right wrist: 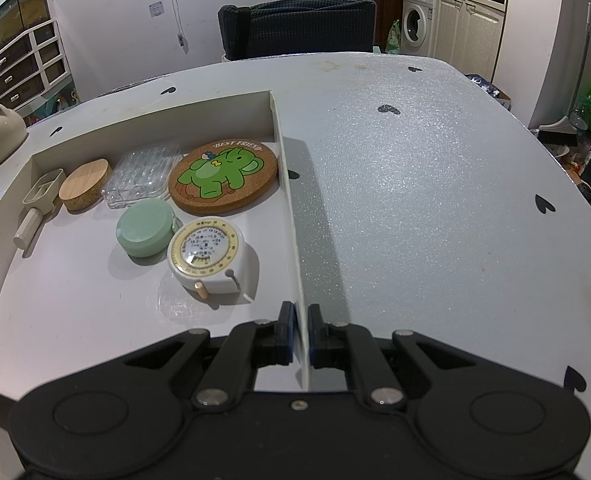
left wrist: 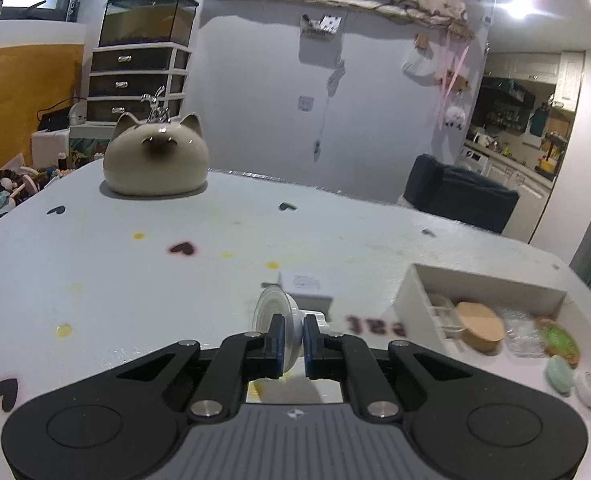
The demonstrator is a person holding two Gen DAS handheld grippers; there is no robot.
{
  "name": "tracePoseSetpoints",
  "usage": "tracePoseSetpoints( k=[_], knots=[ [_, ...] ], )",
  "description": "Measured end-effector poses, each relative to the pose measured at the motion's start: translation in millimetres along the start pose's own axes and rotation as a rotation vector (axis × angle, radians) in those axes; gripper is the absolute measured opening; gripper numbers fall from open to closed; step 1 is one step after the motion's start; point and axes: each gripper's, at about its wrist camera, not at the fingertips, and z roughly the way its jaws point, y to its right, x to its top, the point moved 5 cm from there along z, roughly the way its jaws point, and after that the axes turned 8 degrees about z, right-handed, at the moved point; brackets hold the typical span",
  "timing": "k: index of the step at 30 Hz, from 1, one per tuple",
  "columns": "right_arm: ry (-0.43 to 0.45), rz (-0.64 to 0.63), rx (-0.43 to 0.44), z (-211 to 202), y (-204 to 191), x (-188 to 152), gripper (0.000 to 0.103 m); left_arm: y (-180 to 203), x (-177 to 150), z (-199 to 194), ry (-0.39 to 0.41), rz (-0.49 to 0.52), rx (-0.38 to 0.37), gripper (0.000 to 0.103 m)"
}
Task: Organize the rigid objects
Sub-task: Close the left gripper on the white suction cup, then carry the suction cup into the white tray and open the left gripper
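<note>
Six things already sit in tray (right wrist: 215, 114). My left gripper (left wrist: 293, 344) squeezes suction cup (left wrist: 273, 312) above table (left wrist: 135, 264), not yet in. My right gripper (right wrist: 301, 334) pinches tray wall.

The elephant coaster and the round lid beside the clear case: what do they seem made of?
Elephant coaster: apparently cork, with a speckled brown rim and a matte printed face. Round lid: probably pale wood with faint grain on top, above a cork-like speckled side.
</note>
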Motion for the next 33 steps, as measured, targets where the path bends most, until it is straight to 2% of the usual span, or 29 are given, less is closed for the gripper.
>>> tracePoseSetpoints(
  k=[5, 9, 14, 18, 24, 33],
  knots=[
    [0.003, 0.002, 0.001, -1, 0, 0, 0.008, 20, 17, -23, 0.067, -0.015, -0.066, 0.009],
    [0.004, 0.003, 0.001, -1, 0, 0, 0.008, 58, 29, -31, 0.089, 0.009, -0.172, 0.009],
    [0.004, 0.005, 0.001, -2, 0, 1, 0.008, 116, 27, -26, 0.053, 0.053, -0.319, 0.010],
    [0.004, 0.004, 0.001, -2, 0, 0, 0.008, 154, 21, -10, -0.008, 0.071, -0.406, 0.009],
    [0.005, 0.002, 0.001, -2, 0, 0, 0.008, 190, 14, 21, -0.095, 0.066, -0.460, 0.010],
    [0.007, 0.006, 0.007, -2, 1, -1, 0.008, 211, 10, 59, -0.197, 0.097, -0.445, 0.010]
  ],
)
